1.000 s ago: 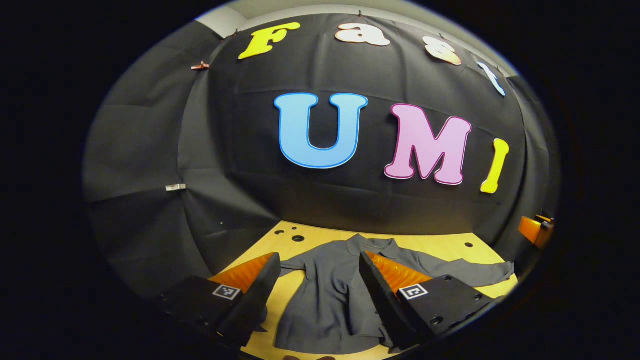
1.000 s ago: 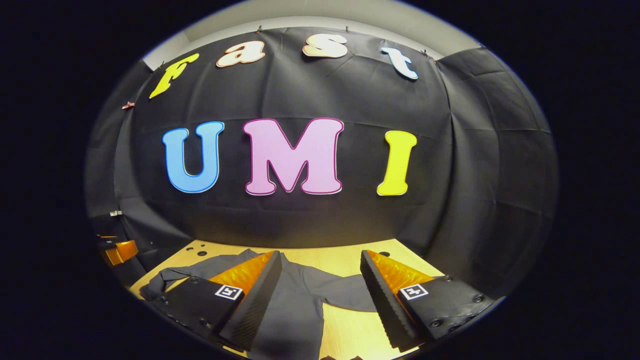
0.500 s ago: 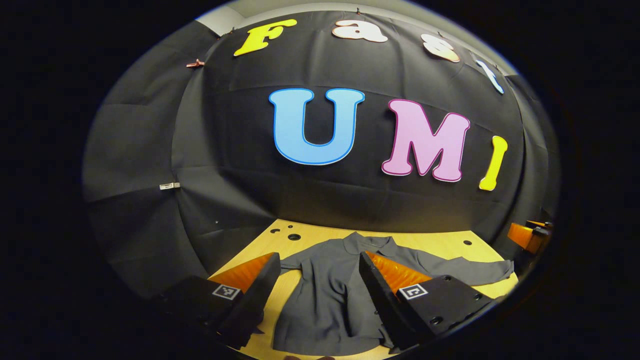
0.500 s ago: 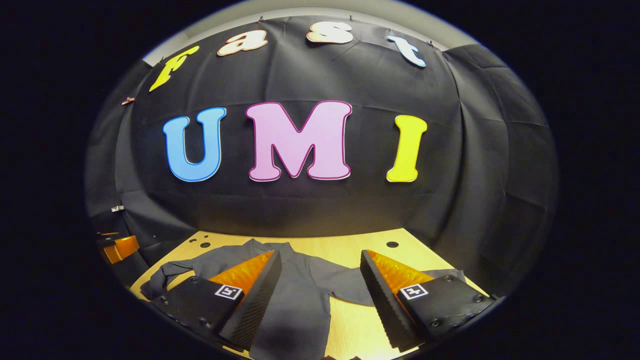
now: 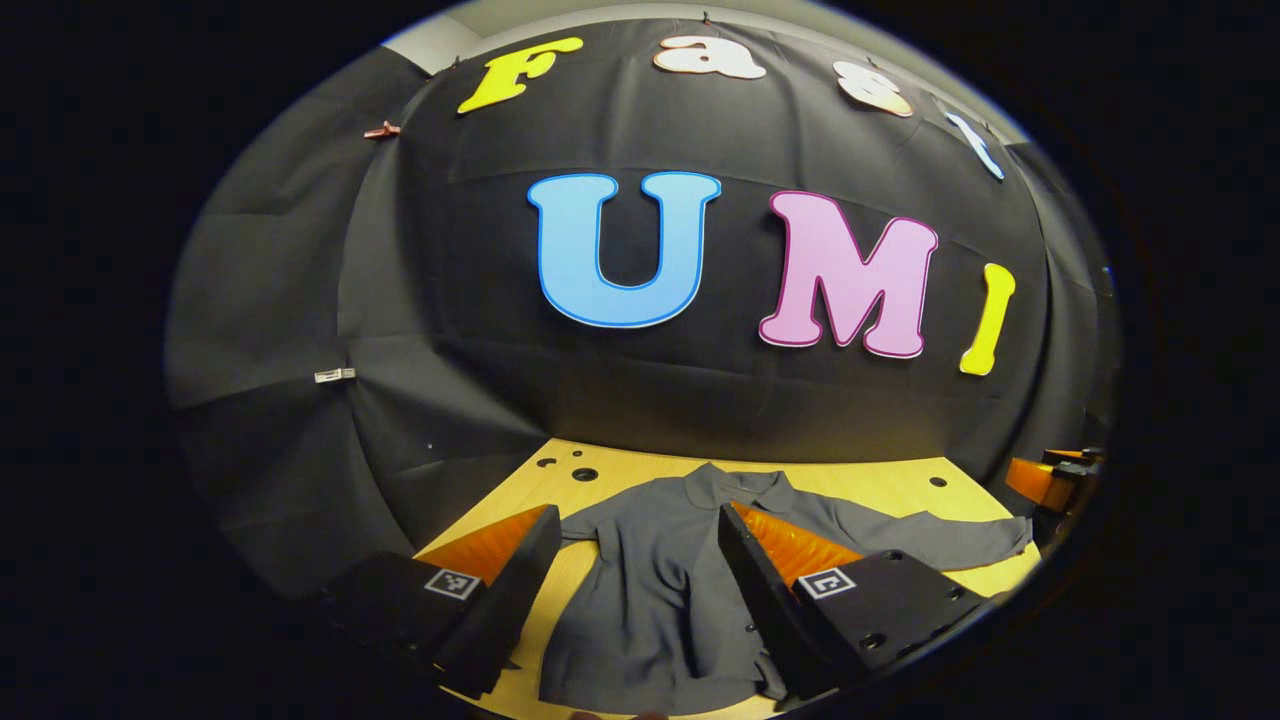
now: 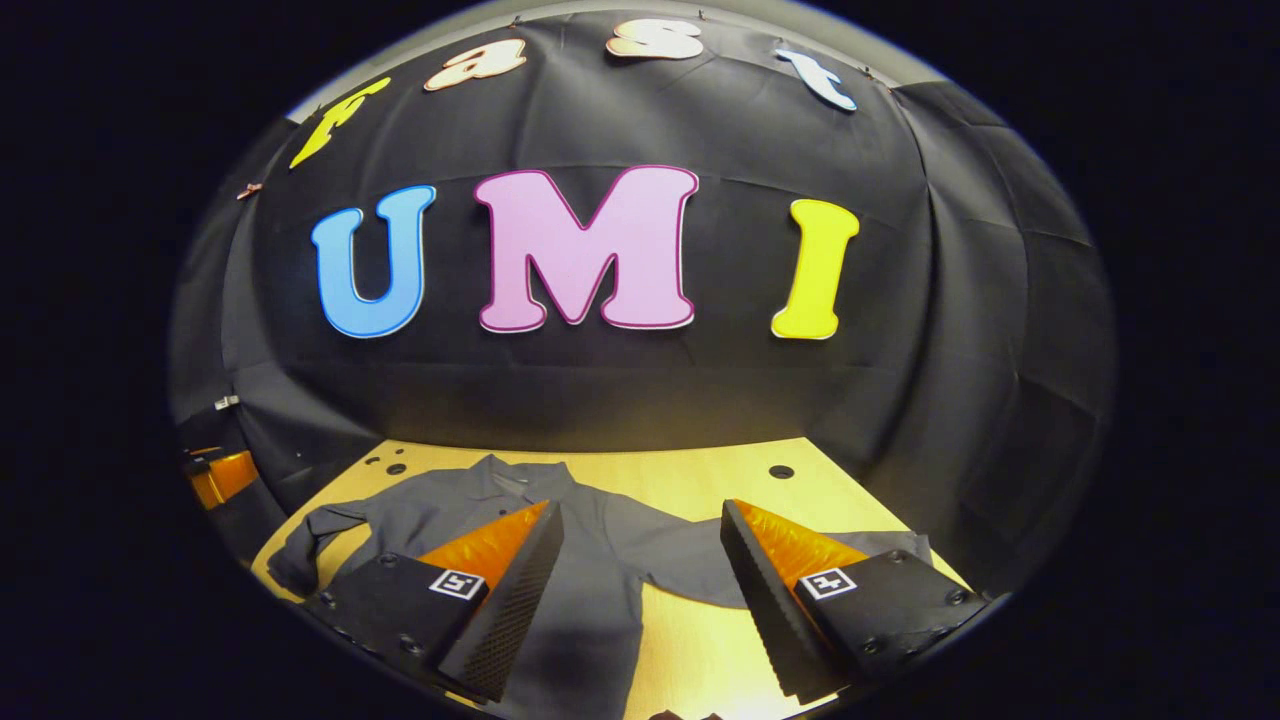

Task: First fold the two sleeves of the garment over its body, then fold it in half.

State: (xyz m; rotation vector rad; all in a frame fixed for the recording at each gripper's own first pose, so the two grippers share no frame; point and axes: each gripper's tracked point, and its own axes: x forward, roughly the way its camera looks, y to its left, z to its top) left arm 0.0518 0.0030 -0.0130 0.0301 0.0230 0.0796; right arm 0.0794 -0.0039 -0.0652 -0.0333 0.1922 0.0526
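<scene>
Garment (image 5: pixel 660 590) unfolded on table (image 5: pixel 880 478); I have tilted both spread-fingered grippers (image 5: pixel 632 560) (image 6: pixel 640 560) downward, revealing more tabletop.

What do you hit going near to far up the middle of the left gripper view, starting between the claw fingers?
Left claw, open → shirt hem → shirt body → collar → bare wooden table → black cloth wall.
</scene>
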